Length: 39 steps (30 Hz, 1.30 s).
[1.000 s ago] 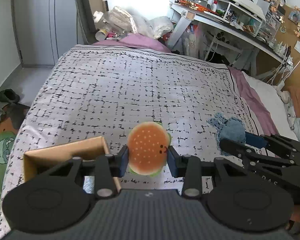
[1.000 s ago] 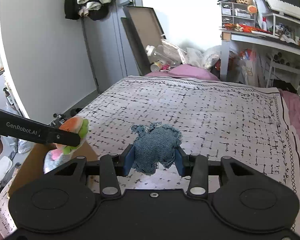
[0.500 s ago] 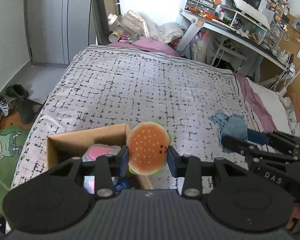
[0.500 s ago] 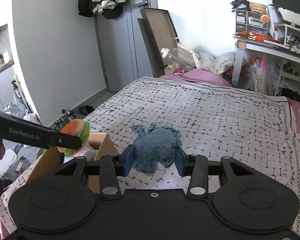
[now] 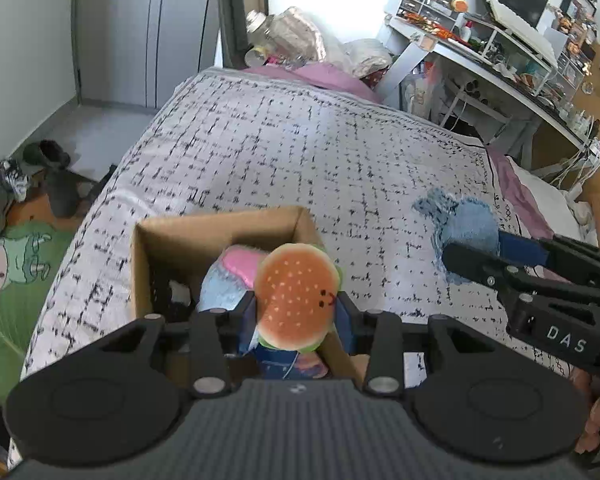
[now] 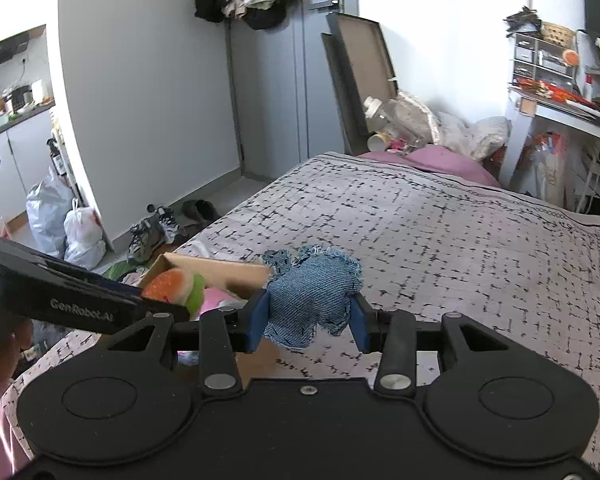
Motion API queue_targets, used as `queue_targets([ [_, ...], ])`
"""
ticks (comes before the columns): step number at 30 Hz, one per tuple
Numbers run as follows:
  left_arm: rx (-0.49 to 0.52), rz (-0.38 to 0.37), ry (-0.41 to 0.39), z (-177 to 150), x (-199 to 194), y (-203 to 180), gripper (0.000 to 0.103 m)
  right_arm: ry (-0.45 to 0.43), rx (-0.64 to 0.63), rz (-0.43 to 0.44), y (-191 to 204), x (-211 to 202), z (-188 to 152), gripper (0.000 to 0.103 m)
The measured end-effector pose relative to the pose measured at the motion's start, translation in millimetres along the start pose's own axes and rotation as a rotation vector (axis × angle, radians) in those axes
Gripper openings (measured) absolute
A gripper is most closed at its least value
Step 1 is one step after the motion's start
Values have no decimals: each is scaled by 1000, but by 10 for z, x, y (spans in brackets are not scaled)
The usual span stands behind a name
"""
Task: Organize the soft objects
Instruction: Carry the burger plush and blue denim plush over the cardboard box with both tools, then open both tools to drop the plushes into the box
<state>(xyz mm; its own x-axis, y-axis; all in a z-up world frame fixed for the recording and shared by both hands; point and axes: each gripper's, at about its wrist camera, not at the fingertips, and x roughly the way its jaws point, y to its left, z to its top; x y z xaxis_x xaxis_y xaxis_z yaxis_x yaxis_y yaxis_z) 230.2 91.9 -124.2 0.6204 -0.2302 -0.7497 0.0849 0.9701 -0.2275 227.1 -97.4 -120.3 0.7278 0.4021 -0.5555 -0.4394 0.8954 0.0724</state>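
My left gripper [image 5: 296,312] is shut on a plush hamburger [image 5: 298,296] and holds it above the open cardboard box [image 5: 216,226] on the bed. The box holds a pink and blue soft toy [image 5: 236,270]. My right gripper [image 6: 310,312] is shut on a blue denim soft toy [image 6: 312,292], held above the bed to the right of the box. The right wrist view also shows the hamburger [image 6: 172,286], the left gripper [image 6: 160,304] and the box [image 6: 220,270]. The denim toy also shows in the left wrist view [image 5: 464,226].
The bed has a white blanket with a black grid pattern [image 5: 320,152]. A cluttered desk [image 5: 480,48] stands at the right. Bags and bottles [image 6: 400,120] are piled at the bed's far end. Shoes [image 6: 156,228] lie on the floor at the left.
Both grippers have moved left with their toys. The hamburger now hangs over the box opening, and more of the box and its contents has come into view.
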Motion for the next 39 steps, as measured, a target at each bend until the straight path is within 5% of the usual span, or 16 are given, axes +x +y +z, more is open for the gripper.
queue_targets([
  [9,26,3,22,-106,-2,124,59,16,-29,23,220,69,26,42],
  [20,-30,28,-16,-133,-190,329,61,32,-57,113,466,89,17,49],
  [23,-40,42,-23,-154,-249,357,61,26,-86,102,513,57,11,58],
  [39,-107,44,-43,-374,-552,344,77,54,-57,66,309,-303,-78,60],
])
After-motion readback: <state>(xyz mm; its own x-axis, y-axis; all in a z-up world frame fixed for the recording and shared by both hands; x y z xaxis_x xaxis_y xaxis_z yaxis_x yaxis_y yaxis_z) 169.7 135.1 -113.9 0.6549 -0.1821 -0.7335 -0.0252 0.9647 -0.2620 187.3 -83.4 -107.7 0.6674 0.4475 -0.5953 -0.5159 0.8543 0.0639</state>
